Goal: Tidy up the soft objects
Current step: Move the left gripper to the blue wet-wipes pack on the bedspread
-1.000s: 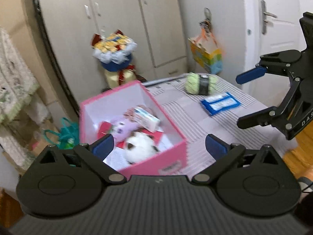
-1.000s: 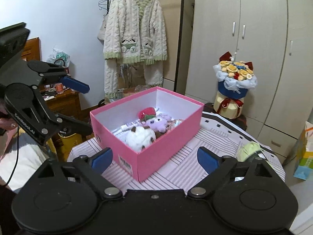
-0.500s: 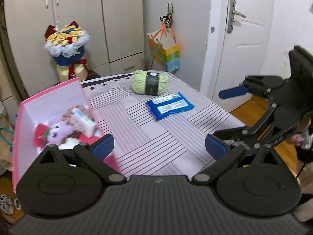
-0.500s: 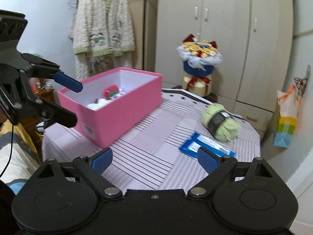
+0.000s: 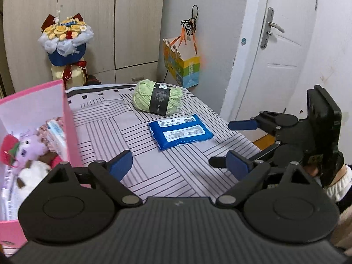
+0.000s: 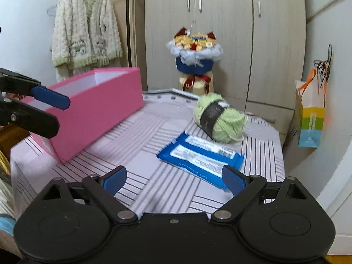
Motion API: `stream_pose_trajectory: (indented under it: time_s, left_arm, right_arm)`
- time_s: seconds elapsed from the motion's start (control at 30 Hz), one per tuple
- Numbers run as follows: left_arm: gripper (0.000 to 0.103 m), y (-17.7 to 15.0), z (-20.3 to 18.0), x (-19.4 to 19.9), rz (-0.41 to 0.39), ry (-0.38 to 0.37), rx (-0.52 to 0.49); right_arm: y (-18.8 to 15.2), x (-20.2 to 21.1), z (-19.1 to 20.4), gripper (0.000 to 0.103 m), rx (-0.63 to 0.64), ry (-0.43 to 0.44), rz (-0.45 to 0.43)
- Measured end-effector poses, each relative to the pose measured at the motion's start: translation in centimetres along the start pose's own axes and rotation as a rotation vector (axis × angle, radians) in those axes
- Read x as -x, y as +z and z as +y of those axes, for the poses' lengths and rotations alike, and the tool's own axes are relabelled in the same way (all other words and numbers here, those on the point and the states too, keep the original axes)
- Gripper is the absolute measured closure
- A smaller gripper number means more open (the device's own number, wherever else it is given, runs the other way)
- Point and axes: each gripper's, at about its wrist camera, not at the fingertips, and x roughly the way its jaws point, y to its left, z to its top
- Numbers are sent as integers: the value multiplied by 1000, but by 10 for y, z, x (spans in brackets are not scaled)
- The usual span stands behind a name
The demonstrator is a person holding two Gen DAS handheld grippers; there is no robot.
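Fuzzy green yarn [image 5: 157, 98], a glossy plastic-looking blue packet [image 5: 179, 132], a matt pink cardboard box [image 6: 96, 112] (likely paper-covered), and striped woven cloth over the counter [image 5: 167, 167].

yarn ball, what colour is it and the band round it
The yarn is light green, with a black paper band around its middle. It shows best in the left wrist view.

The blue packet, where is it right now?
The blue packet lies flat on the striped tablecloth, just in front of the green yarn ball and right of the pink box.
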Motion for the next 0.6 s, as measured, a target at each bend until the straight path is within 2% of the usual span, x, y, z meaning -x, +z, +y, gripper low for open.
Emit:
stream_pose_trajectory:
  time_s: [0.1,0.23,0.37,0.43,0.53,0.6]
  left_arm:
    - [11,-2,2,-21,20,-2,43]
    - [13,-1,7,-53,7,19,110]
    - [13,7,18,-86,14,31,203]
    - [18,11,22,-101,13,33,241]
    - [21,14,31,-126,8,75,307]
    - [21,10,35,-138,2,134,376]
  right_arm:
    - [-3,-13,-7,8,12,-22,38]
    - [-3,-34,-27,9,-66,-14,101]
    - [-2,-51,-44,9,-119,-34,127]
    - [-1,-59,-51,9,-144,-38,137]
    - [-1,-71,-59,9,-177,-46,147]
    - [-1,-79,-64,9,-219,-48,156]
